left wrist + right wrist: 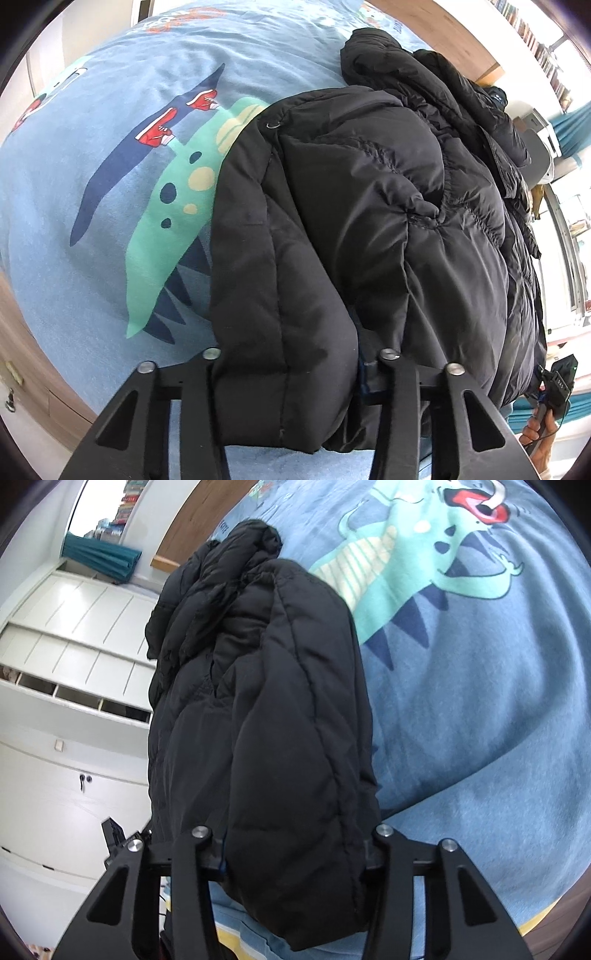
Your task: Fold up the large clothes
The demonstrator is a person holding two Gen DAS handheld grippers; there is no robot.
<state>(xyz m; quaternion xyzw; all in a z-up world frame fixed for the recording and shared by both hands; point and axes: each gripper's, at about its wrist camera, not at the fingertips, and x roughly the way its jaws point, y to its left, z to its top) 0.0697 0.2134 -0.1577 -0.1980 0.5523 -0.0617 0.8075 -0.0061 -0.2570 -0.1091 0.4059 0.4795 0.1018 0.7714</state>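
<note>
A black puffer jacket [369, 221] lies bunched along a bed in the left wrist view, and its padded near edge fills the gap between my left gripper's [299, 373] fingers. That gripper is shut on this thick fold. In the right wrist view the same jacket [266, 701] stretches away from me, lifted at the near end. My right gripper [291, 849] is shut on another puffy edge, which bulges out below the fingers. The pads of both grippers are hidden in the fabric. A hand [539, 432] holding the other gripper shows at the lower right of the left wrist view.
The bed carries a blue cover [92, 192] printed with green dinosaurs [424, 561]. A wooden bed frame [33, 350] runs along its edge. White cupboards and drawers [66, 664] stand beside the bed, with teal fabric [99, 557] and bookshelves beyond.
</note>
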